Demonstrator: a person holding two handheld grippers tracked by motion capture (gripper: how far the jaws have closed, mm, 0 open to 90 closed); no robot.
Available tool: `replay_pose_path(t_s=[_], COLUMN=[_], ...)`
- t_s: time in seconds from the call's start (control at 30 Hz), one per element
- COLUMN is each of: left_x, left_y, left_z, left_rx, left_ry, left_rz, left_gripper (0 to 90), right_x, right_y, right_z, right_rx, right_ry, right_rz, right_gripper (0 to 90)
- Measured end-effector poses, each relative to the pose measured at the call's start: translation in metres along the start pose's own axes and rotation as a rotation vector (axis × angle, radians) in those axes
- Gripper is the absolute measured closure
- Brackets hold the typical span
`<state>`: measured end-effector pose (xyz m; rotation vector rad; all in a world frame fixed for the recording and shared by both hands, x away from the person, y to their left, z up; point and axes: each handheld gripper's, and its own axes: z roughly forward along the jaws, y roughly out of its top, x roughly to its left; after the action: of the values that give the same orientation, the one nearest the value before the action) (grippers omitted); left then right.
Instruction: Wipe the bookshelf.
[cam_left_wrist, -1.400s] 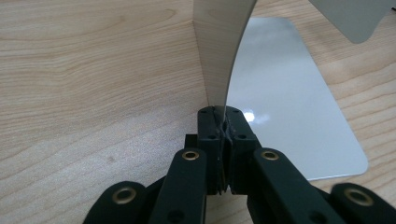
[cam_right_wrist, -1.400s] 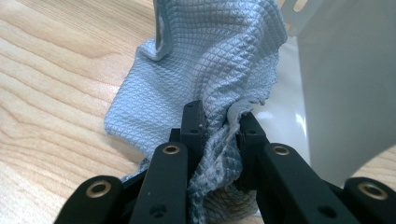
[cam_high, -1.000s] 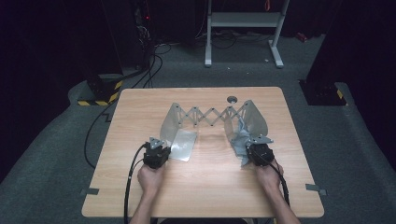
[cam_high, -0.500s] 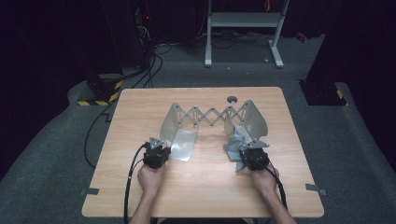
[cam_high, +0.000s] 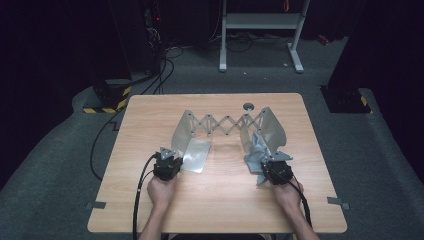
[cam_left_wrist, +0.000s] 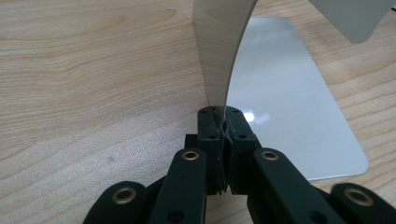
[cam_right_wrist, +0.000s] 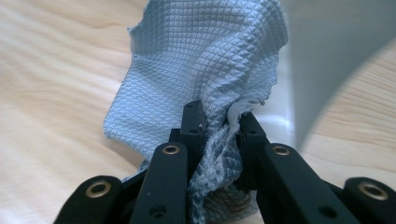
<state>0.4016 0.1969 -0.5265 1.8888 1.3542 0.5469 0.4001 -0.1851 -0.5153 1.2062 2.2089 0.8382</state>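
A: Status of the left gripper (cam_high: 167, 165)?
B: Jaws pressed together on the thin edge of the left panel (cam_left_wrist: 219, 51) of the folding metal rack (cam_high: 225, 125); the panel stands upright from the jaw tips, with its flat reflective base plate (cam_high: 194, 155) lying on the wooden table (cam_high: 215, 210) just beside it

A: And the right gripper (cam_high: 276, 171)?
B: Pinching a bunched blue cloth (cam_right_wrist: 205, 60) between both jaws; the cloth lies against the near side of the rack's right panel (cam_high: 272, 131)

A: Beyond the grippers?
B: The rack's scissor lattice (cam_high: 227, 123) spans between both panels; a small round disc (cam_high: 248, 106) rests on the table just behind the rack
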Motion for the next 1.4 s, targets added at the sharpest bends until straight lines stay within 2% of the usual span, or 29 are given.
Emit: replay_pose_path(t_s=[0.1,0.2,0.3,0.33,0.37,0.4,0.47,0.53,0.77,0.9,1.4], left_x=[0.0,0.0,0.0,0.0,0.0,0.0,0.0,0.0,0.0,0.0,0.0], left_y=[0.0,0.0,0.0,0.0,0.0,0.0,0.0,0.0,0.0,0.0,0.0], left_z=[0.0,0.0,0.0,0.0,0.0,0.0,0.0,0.0,0.0,0.0,0.0], left_rx=[0.0,0.0,0.0,0.0,0.0,0.0,0.0,0.0,0.0,-0.001,0.0], left_ry=[0.0,0.0,-0.001,-0.001,-0.001,-0.001,-0.001,0.0,-0.001,-0.001,-0.001], left_rz=[-0.001,-0.001,-0.002,-0.001,-0.001,-0.002,-0.001,-0.001,-0.002,-0.001,-0.001], left_gripper=[86.6,86.6,86.6,86.6,86.6,86.5,86.5,86.6,86.6,86.5,86.5], right_x=[0.009,0.009,0.003,-0.004,-0.004,-0.012,-0.015,-0.024,-0.032,-0.037,-0.039], right_y=[0.001,0.001,0.0,-0.002,-0.002,-0.003,-0.004,-0.007,-0.006,-0.001,0.014], right_z=[0.0,0.0,-0.001,-0.002,-0.002,-0.003,-0.003,-0.003,-0.003,-0.011,-0.044], right_rx=[-0.007,-0.008,0.0,0.003,0.003,0.008,0.01,0.01,0.005,-0.029,-0.136], right_ry=[0.023,0.033,0.011,-0.005,-0.005,-0.026,-0.035,-0.052,-0.07,-0.079,-0.093], right_rz=[-0.02,-0.017,-0.01,0.008,0.008,0.03,0.041,0.073,0.1,0.116,0.122], right_gripper=[78.2,78.1,78.1,78.1,78.1,78.2,78.2,78.2,78.2,78.2,78.2])
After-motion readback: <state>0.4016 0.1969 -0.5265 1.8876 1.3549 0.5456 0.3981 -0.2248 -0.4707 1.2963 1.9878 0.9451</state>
